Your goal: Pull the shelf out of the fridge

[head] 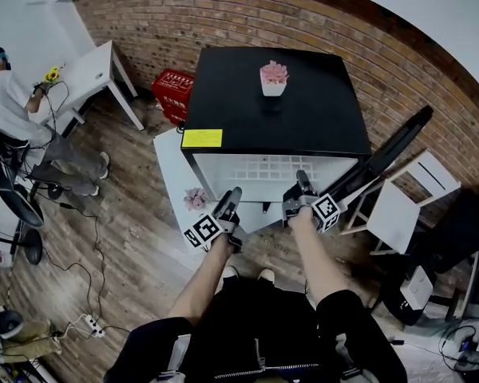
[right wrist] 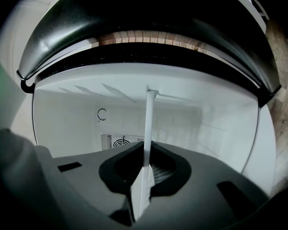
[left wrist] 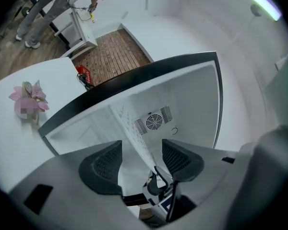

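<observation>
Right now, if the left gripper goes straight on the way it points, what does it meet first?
Probably the shelf: its edge runs between the open jaws of the left gripper, ungripped. Beyond it is the back wall of the fridge, near the fan vent. Depth is hard to judge.

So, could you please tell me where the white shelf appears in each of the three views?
Head view: the shelf juts from the fridge, just above centre.
Left gripper view: the shelf runs edge-on, lower centre, between the left gripper's open jaws.
Right gripper view: the shelf stands edge-on at centre, clamped by the right gripper.
Shared landmark: the fridge's black top.
</observation>
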`<state>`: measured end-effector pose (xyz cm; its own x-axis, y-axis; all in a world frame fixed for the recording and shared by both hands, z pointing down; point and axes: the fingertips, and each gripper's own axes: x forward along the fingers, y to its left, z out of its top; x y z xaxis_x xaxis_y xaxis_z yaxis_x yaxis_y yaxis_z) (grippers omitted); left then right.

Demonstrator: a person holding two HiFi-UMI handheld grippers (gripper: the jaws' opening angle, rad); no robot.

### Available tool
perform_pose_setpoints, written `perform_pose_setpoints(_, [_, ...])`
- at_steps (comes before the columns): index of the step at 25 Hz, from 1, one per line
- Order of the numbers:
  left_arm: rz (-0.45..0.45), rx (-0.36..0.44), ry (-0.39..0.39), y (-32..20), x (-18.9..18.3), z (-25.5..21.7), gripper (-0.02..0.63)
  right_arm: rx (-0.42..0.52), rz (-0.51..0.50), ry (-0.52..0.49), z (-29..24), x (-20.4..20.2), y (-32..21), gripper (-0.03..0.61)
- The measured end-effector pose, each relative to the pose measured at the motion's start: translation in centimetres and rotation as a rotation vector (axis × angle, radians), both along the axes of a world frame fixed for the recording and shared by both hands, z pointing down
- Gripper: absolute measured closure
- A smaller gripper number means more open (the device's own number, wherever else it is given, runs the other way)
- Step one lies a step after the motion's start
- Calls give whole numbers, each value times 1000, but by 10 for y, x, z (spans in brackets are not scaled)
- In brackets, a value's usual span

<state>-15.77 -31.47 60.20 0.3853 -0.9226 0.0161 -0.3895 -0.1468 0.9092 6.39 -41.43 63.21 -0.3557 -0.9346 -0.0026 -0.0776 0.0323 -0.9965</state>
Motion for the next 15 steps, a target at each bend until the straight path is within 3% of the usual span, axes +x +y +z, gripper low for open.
perform_pose_setpoints(5, [-48, -25, 114, -15, 0, 7, 361, -9, -4, 7, 3, 3, 3, 560])
perform_pose_setpoints(15, [-117, -51, 266, -40, -5, 17, 385, -16, -18, 12, 3, 2, 11, 560])
